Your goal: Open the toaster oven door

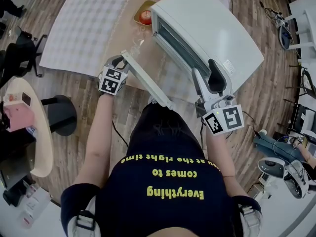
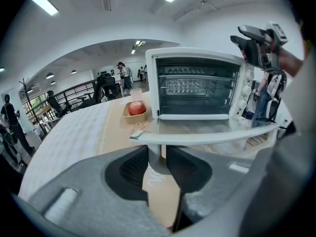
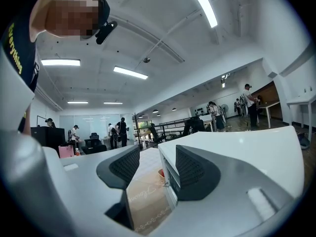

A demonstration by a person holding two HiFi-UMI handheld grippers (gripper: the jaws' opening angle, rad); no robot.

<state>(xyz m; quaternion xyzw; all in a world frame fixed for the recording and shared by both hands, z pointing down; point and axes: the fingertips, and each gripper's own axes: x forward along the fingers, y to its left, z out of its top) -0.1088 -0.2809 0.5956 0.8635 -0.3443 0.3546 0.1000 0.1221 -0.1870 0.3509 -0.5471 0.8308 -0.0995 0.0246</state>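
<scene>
The left gripper [image 2: 157, 156] is grasping the pale bar handle [image 2: 212, 137] of the white metal toaster oven [image 1: 207, 28] at the cloth-covered table's [image 1: 84, 28] near edge, holding its glass door [image 2: 197, 126] down level, while the right gripper [image 3: 155, 169], jaws apart and empty, is hovering over the oven's top, probably to steady it.

the head view looks steeply down from above the person's shoulders; the toaster oven [image 1: 207, 33] lies at 1 o'clock, the left gripper [image 1: 118, 60] at 11, the right gripper [image 1: 203, 70] at 2. the left gripper view sits low, hard against the door handle [image 2: 197, 136], and faces the oven's open front head-on, with an apple [image 2: 137, 107] just toward 9 o'clock and the right gripper at 2. the right gripper view looks level along the oven's white top from close by, toward the room beyond. all three views share the oven.
</scene>
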